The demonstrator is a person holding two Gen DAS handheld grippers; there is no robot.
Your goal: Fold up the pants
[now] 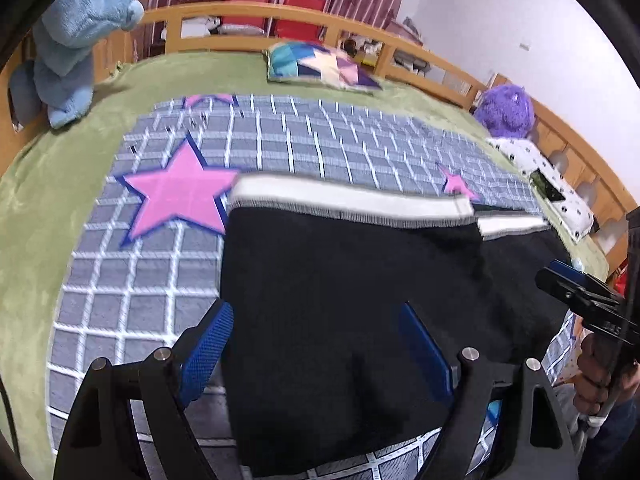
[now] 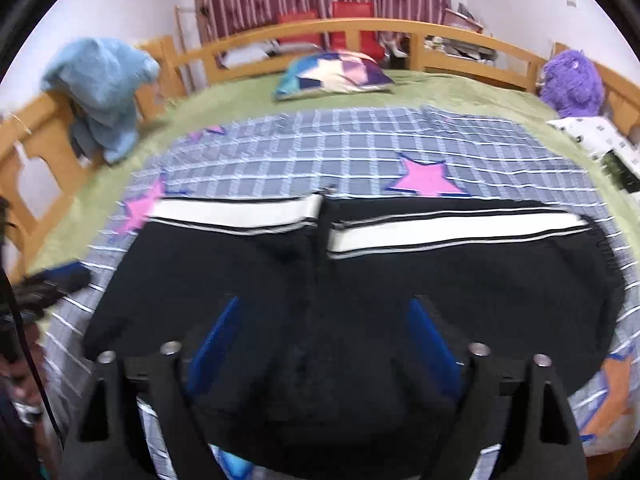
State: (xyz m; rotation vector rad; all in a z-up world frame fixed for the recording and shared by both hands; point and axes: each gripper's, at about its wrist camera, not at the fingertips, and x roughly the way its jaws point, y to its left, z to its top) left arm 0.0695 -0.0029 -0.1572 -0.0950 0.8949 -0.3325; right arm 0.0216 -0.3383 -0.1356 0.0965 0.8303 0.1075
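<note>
Black pants (image 1: 344, 280) with a white side stripe (image 1: 348, 198) lie flat on a grey checked blanket (image 1: 304, 144) with pink stars. In the right wrist view the pants (image 2: 400, 280) show two stacked layers, each with a white stripe (image 2: 456, 232). My left gripper (image 1: 316, 328) is open and empty, hovering over the pants' left part. My right gripper (image 2: 324, 324) is open and empty over the pants' middle; it also shows at the right edge of the left wrist view (image 1: 576, 292).
The blanket lies on a green bedspread (image 1: 48, 184) inside a wooden bed rail (image 1: 248, 12). A blue plush (image 1: 76, 40), a patchwork pillow (image 1: 320, 66), a purple plush (image 1: 506, 110) and a white spotted cloth (image 1: 540, 172) sit around the edges.
</note>
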